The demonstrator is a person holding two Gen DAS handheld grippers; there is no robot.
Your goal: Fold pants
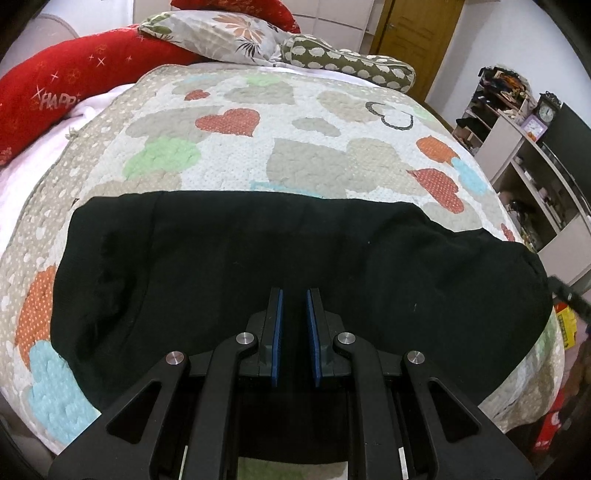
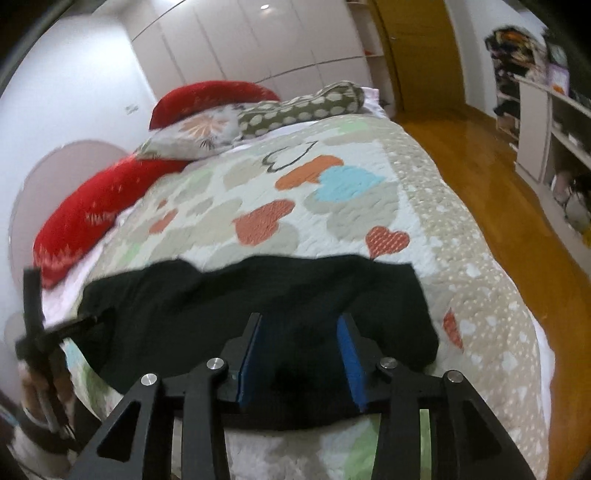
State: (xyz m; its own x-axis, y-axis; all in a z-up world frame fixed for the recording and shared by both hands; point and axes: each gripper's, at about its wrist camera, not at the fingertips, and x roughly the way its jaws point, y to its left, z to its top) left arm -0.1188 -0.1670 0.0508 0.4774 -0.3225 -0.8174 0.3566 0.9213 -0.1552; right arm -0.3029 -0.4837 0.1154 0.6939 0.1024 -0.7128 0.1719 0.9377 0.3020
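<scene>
Black pants (image 1: 258, 251) lie folded in a wide band across the near end of a heart-patterned quilt (image 1: 295, 129). My left gripper (image 1: 294, 295) hovers low over their near edge, its blue pads drawn close with dark cloth filling the narrow gap. In the right wrist view the same pants (image 2: 258, 295) spread to the left. My right gripper (image 2: 301, 319) stands open over their right end, and a small hump of cloth rises between the pads without being pressed. The left gripper's frame (image 2: 37, 332) shows at the left edge, held by a hand (image 2: 44, 398).
Red pillows (image 1: 55, 92), a floral pillow (image 1: 221, 33) and a green dotted bolster (image 1: 351, 62) line the head of the bed. Open shelves (image 1: 535, 166) stand to the right across a wooden floor (image 2: 480, 184). The bed's right edge drops off beside the pants.
</scene>
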